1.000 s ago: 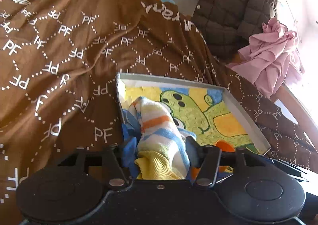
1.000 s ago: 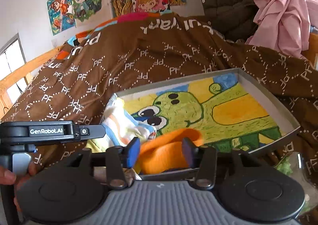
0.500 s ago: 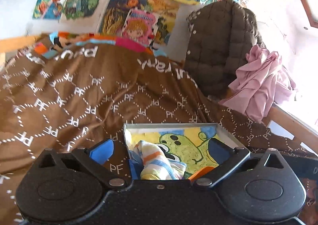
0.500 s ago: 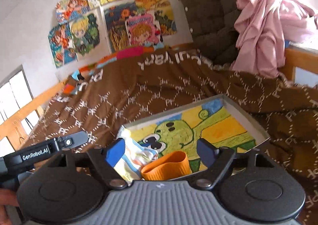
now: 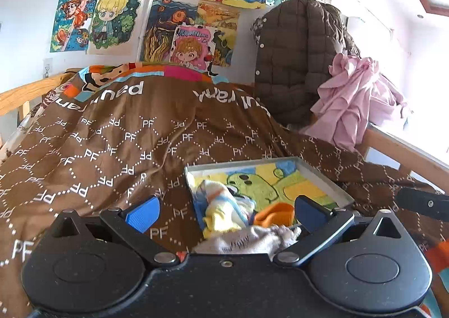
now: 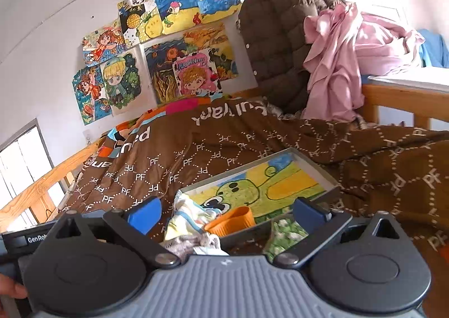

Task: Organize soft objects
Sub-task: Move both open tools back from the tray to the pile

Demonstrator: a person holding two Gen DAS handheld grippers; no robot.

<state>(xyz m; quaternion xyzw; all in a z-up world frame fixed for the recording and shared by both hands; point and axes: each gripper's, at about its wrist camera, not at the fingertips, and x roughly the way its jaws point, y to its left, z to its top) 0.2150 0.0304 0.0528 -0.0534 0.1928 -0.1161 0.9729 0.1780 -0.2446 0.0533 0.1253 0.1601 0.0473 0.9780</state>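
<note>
A shallow grey tray [image 5: 334,186] [image 6: 317,169] with a green cartoon drawing on its bottom lies on the brown bedspread. In its near corner sit a striped white, blue and yellow sock [image 5: 221,205] [image 6: 190,214] and a rolled orange sock [image 5: 273,212] [image 6: 233,221]. A grey-white sock [image 5: 247,239] [image 6: 193,242] lies on the bedspread just in front of the tray. A green patterned cloth [image 6: 283,233] lies beside it. My left gripper [image 5: 227,212] is open above the near socks and holds nothing. My right gripper [image 6: 228,212] is open too, back from the tray.
The brown bedspread [image 5: 112,149] covers the bed. A brown quilted jacket [image 5: 297,57] and a pink garment [image 5: 350,99] hang at the far right over a wooden rail [image 6: 404,99]. Drawings [image 5: 182,9] cover the wall. A hand [image 6: 11,288] shows at the lower left.
Both grippers let go of their socks in the tray, opened wide and pulled back and up. The striped and orange socks now rest in the tray's near corner.
</note>
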